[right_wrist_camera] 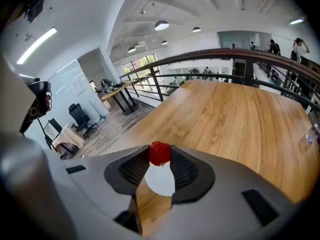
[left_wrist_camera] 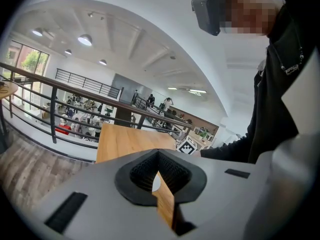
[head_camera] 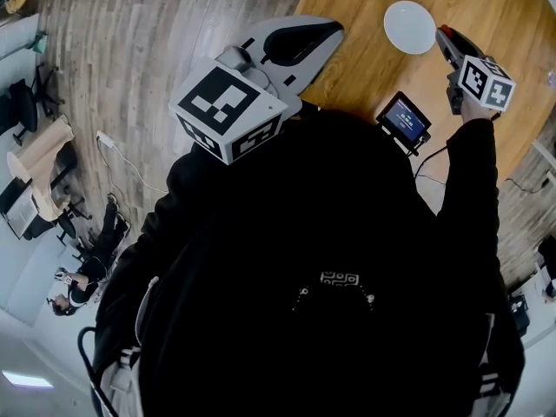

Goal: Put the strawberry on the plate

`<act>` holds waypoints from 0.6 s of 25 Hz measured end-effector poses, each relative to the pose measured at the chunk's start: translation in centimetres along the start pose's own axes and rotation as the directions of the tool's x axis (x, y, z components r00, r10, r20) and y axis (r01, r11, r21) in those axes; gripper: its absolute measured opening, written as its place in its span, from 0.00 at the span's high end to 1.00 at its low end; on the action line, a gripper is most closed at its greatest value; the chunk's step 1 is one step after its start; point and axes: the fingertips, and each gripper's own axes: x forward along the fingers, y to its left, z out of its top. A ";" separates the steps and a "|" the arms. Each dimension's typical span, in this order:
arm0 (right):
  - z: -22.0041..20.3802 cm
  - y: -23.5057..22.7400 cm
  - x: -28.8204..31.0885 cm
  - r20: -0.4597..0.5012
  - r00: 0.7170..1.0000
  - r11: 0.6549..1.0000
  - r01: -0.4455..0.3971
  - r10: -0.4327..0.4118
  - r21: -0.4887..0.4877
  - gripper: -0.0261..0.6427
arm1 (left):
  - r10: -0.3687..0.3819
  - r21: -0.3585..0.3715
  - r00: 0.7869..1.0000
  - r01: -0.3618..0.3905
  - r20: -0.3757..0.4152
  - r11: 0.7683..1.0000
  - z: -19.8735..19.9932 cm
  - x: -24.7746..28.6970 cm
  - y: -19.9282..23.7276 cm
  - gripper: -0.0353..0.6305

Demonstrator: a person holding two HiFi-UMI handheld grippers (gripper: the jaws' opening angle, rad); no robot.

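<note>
A red strawberry (right_wrist_camera: pixel 159 153) sits pinched between the tips of my right gripper (right_wrist_camera: pixel 160 156), which is shut on it. The round white plate (right_wrist_camera: pixel 160 181) shows through the gap of the jaws, just below the berry, on the wooden table (right_wrist_camera: pixel 225 119). In the head view the right gripper (head_camera: pixel 443 35) hovers at the right rim of the plate (head_camera: pixel 410 26). My left gripper (head_camera: pixel 334 29) is held off the table's left edge, its jaws meeting at the tips with nothing between them. In its own view the left gripper (left_wrist_camera: pixel 158 154) looks toward the table (left_wrist_camera: pixel 125 139).
A small screen device (head_camera: pixel 404 118) with a cable stands at the near table edge. Wood plank floor (head_camera: pixel 130 42) lies left of the table. A dark railing (right_wrist_camera: pixel 240 56) runs past the table's far side. The person's dark clothing (head_camera: pixel 330 276) fills the lower head view.
</note>
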 end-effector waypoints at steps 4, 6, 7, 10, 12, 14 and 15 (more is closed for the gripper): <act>-2.2 -0.6 2.1 -0.049 0.999 1.000 0.005 -0.004 0.005 0.76 | 0.009 -0.013 1.000 -0.009 0.000 1.000 -0.7 -0.1 0.5 0.95; -3.5 -1.2 3.3 -0.084 0.996 1.000 0.007 -0.006 0.009 0.76 | 0.013 -0.019 1.000 -0.013 0.001 1.000 -1.1 0.0 0.6 0.95; -4.0 -1.4 4.0 -0.100 0.995 1.000 0.011 -0.010 0.010 0.76 | 0.015 -0.021 1.000 -0.015 0.003 1.000 -1.1 -0.1 0.7 0.95; -4.5 -1.7 5.4 -0.142 0.989 0.999 0.034 -0.034 -0.001 0.76 | 0.022 -0.028 1.000 -0.022 0.010 0.999 -0.9 -0.3 1.1 0.95; -5.1 -2.1 5.9 -0.165 0.985 0.999 0.042 -0.043 -0.007 0.76 | 0.025 -0.035 1.000 -0.025 0.014 0.999 -0.8 -0.2 0.9 0.95; -5.7 -2.4 6.4 -0.181 0.982 0.999 0.049 -0.050 -0.013 0.76 | 0.028 -0.043 0.999 -0.027 0.018 0.999 -1.0 0.0 0.7 0.95; -6.1 -2.4 6.9 -0.190 0.980 0.999 0.050 -0.052 -0.014 0.76 | 0.031 -0.047 0.999 -0.030 0.021 0.998 -1.1 -0.2 0.7 0.95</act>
